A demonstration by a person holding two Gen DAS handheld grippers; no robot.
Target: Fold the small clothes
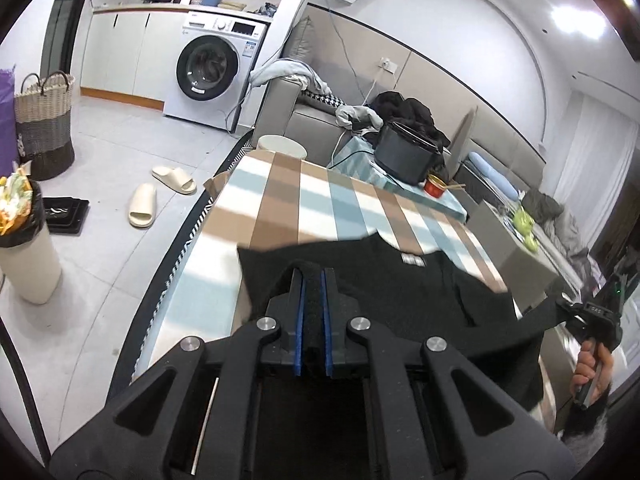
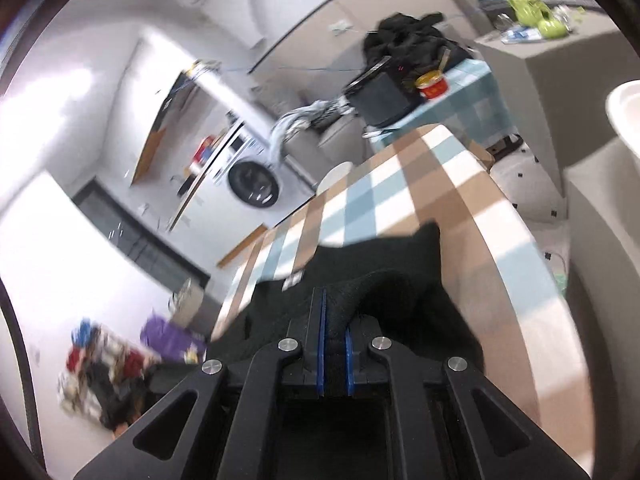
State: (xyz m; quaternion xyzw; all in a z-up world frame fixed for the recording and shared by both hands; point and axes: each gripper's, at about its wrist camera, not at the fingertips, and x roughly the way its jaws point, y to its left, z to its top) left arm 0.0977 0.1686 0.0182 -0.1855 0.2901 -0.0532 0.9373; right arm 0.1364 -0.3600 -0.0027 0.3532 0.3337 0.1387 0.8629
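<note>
A small black garment [image 1: 400,280] with a white neck label hangs over the near end of the checked table [image 1: 320,200]. My left gripper [image 1: 314,276] is shut on a fold of its left edge. My right gripper [image 2: 334,300] is shut on the garment [image 2: 384,280] at its right edge and holds it stretched above the table [image 2: 400,184]. In the left wrist view the right gripper [image 1: 576,312] shows at the far right, held by a hand, with the fabric pulled taut to it. The right wrist view is blurred by motion.
A black box [image 1: 404,156] and a red tin [image 1: 434,186] stand on a blue-checked cloth at the table's far end. A sofa with clothes lies behind. A washing machine [image 1: 212,68], slippers [image 1: 160,196], a woven basket and a full bin [image 1: 24,248] are on the left floor.
</note>
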